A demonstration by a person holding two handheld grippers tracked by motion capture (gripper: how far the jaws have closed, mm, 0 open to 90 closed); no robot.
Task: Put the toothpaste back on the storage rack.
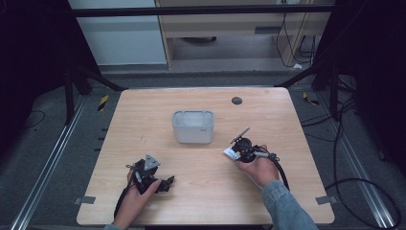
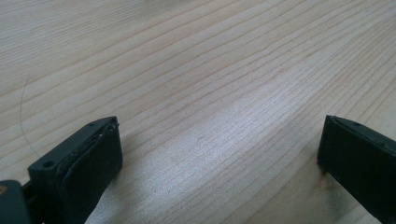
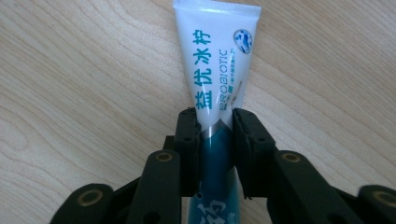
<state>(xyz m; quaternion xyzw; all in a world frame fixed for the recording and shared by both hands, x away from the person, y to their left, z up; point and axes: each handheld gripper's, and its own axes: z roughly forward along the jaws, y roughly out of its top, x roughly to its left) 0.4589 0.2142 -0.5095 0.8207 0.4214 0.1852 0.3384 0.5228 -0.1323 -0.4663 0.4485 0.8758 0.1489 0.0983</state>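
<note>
A white and teal toothpaste tube (image 3: 218,70) lies on the wooden table, its flat crimped end pointing away from me in the right gripper view. My right gripper (image 3: 215,122) is shut on the tube's middle, both black pads pressed against its sides. From above, the right gripper (image 1: 238,152) sits right of centre with the tube's white end (image 1: 231,153) sticking out at its left. My left gripper (image 1: 167,183) rests near the front left of the table. Its jaws stand wide apart over bare wood (image 2: 210,140), with nothing between them.
A grey-white rectangular container (image 1: 193,126) stands upright at the table's centre, behind and left of the right gripper. A small dark round spot (image 1: 236,100) marks the far side of the tabletop. Cables trail off the table edges and across the floor.
</note>
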